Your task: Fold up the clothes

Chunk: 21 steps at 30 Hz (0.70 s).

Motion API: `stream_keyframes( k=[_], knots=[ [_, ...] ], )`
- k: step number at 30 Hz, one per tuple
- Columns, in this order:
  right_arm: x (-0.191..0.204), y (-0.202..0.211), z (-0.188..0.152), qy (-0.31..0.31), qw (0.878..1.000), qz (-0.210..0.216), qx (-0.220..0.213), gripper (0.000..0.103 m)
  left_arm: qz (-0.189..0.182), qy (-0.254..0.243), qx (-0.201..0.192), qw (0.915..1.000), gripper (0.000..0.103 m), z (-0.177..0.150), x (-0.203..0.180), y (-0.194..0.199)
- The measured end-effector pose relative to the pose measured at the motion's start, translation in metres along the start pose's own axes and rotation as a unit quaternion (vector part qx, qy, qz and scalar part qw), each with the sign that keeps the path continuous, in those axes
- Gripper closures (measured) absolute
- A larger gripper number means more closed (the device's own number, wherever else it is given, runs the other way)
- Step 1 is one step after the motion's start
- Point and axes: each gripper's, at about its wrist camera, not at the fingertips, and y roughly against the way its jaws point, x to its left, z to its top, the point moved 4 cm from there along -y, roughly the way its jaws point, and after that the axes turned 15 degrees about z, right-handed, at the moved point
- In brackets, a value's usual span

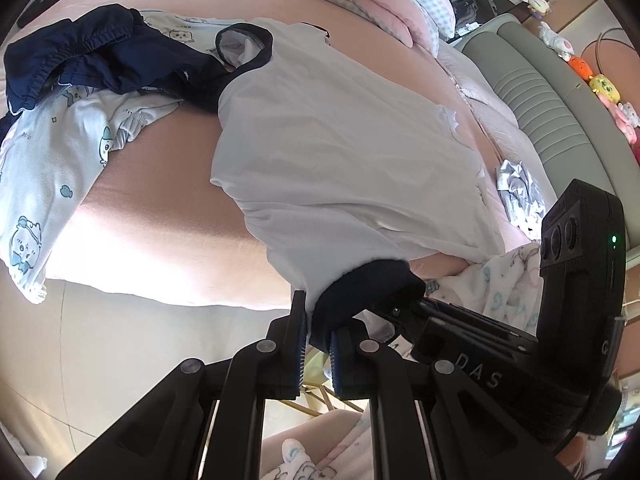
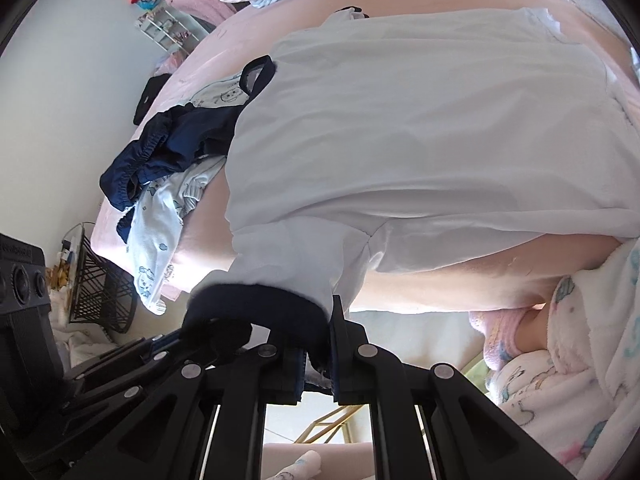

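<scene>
A wide bed covered in a smooth pink sheet fills both views. Spread across it is a white short-sleeved T-shirt with navy collar and navy sleeve cuffs, lying mostly flat, its collar towards the far left and its near sleeve drawn off the bed's front edge towards the cameras. To the left of the shirt, a pale blue cotton garment printed with small cartoon animals is draped over the bed's edge, and a crumpled pair of navy shorts with an elastic waistband is heaped on top of it, touching the shirt's collar. A padded grey-green headboard is seen at the right of the left wrist view, and a black wire basket on the floor in the right wrist view. The navy cuff is gripped by 2 black grippers side by side: the left gripper is clamped on the cuff's edge, and the right gripper is likewise clenched on the same cuff.
</scene>
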Motion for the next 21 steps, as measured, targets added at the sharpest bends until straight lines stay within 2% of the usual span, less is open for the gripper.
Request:
stream_keyframes(
  k=[3,7,21],
  knots=[
    [-0.002,0.004,0.000,-0.016,1.000,0.018,-0.004,0.096,-0.003,-0.001,0.006,1.0000,0.095,-0.004,0.000,0.001],
    [-0.001,0.006,-0.002,-0.022,1.000,0.021,-0.003,0.096,-0.007,0.005,0.009,0.9999,0.095,-0.008,0.000,0.003],
    [-0.002,0.010,-0.011,-0.003,1.000,-0.024,0.019,0.096,0.025,0.020,0.022,0.9992,0.095,-0.022,0.017,0.002]
  ],
)
